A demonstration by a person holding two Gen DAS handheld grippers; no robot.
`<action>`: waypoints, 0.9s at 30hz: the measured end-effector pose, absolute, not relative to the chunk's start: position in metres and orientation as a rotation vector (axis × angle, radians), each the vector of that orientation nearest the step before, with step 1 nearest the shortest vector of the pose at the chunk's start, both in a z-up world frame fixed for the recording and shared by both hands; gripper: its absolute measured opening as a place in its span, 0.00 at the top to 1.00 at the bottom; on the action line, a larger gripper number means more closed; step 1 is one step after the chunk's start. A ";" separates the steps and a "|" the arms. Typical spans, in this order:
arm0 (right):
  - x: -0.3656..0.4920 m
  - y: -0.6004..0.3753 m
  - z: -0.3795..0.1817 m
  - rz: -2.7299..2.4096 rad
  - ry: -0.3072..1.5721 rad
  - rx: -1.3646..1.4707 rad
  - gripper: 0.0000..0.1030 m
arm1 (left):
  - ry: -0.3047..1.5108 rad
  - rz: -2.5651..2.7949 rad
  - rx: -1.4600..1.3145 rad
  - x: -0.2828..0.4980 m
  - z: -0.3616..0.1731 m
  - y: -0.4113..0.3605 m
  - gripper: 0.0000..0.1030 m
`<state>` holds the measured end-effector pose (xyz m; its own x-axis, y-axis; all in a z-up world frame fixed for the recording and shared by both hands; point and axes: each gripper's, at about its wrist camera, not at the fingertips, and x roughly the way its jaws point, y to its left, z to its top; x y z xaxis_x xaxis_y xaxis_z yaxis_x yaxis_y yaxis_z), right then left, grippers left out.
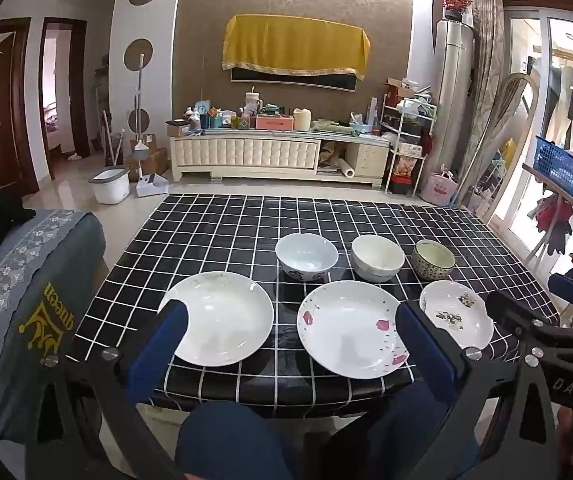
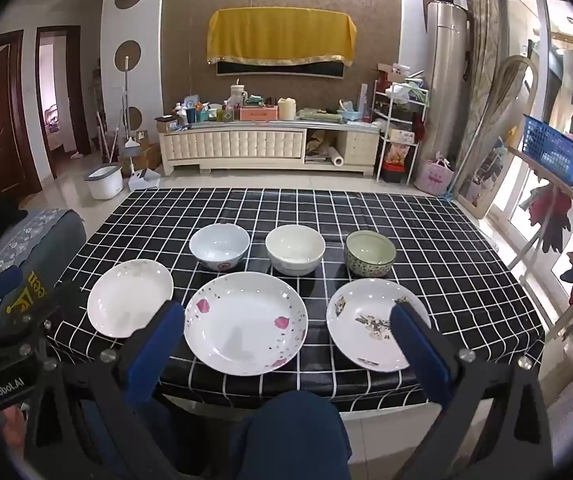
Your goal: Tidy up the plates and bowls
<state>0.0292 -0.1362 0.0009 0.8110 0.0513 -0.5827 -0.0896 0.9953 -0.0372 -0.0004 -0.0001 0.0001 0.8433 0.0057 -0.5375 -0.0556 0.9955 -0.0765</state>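
Three plates lie in a front row on the black checked tablecloth (image 1: 214, 220): a plain white plate (image 1: 218, 318) (image 2: 130, 298), a pink-petal plate (image 1: 350, 328) (image 2: 246, 322) and a smaller leaf-patterned plate (image 1: 456, 314) (image 2: 370, 324). Behind them stand a white bowl with a red mark (image 1: 306, 256) (image 2: 219, 246), a cream bowl (image 1: 377, 258) (image 2: 295, 249) and a green patterned bowl (image 1: 433, 260) (image 2: 370, 254). My left gripper (image 1: 292, 320) hovers open before the table's near edge, framing the two left plates. My right gripper (image 2: 286, 316) is open too, framing the petal plate. Neither touches anything.
A person's knees (image 1: 226, 440) sit under the near table edge. A grey-covered sofa arm (image 1: 26, 300) is close on the left. At the right stands a rack with a blue basket (image 2: 552, 148). Beyond the table are open floor, a white bucket (image 1: 110, 184) and a cluttered cabinet (image 1: 278, 152).
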 end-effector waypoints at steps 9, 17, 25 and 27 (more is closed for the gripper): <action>0.029 -0.134 0.002 0.084 0.642 -0.071 0.00 | 0.584 0.020 -0.107 0.001 -0.004 0.002 0.00; 0.030 -0.134 0.003 0.087 0.653 -0.076 0.00 | 0.587 0.017 -0.088 0.001 -0.003 -0.004 0.00; 0.030 -0.133 0.003 0.091 0.656 -0.072 0.00 | 0.595 0.020 -0.088 -0.001 -0.004 -0.003 0.00; 0.030 -0.134 0.004 0.093 0.657 -0.070 0.00 | 0.597 0.022 -0.083 -0.002 -0.003 -0.004 0.00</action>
<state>0.0304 -0.1335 0.0037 0.7882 0.0638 -0.6121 -0.1078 0.9935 -0.0353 -0.0022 -0.0037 -0.0034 0.8267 -0.0037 -0.5626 -0.0444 0.9964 -0.0718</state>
